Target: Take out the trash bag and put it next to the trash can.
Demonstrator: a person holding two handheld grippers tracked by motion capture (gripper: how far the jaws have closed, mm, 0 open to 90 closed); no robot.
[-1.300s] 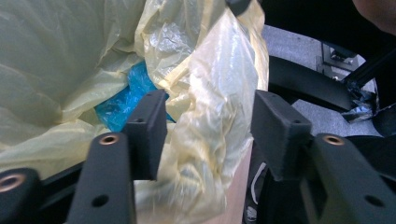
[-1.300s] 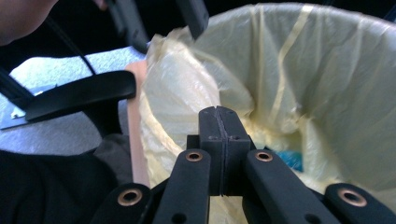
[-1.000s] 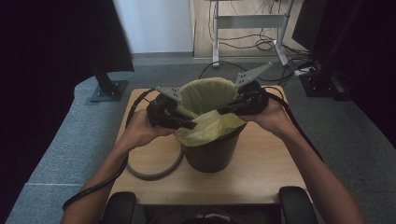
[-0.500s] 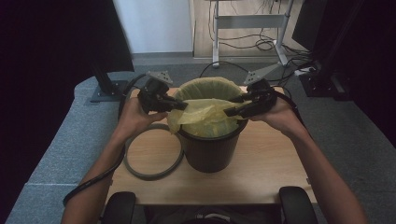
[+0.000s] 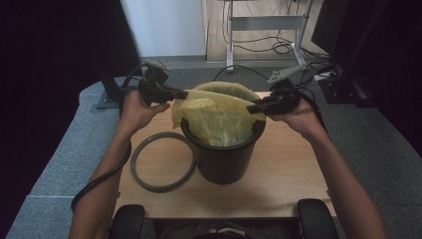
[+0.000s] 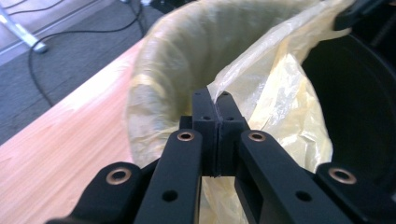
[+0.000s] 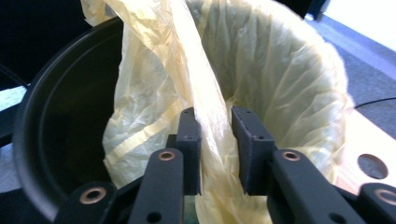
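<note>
With the left gripper clamped on the yellow bag rim left of the black bin, the right gripper, jaws just closing yet gapped around the film, should pinch firmly before stretching it over the lip.

From beside the right gripper, its two black jaws stood a little apart, having just been closing, with a fold of the yellow bag running up between them; it lay against the left jaw and clear of the right one. The bag lined the far side of the black bin, draping over its rim. A strip of the wooden table showed beyond, with a round hole near its edge.
</note>
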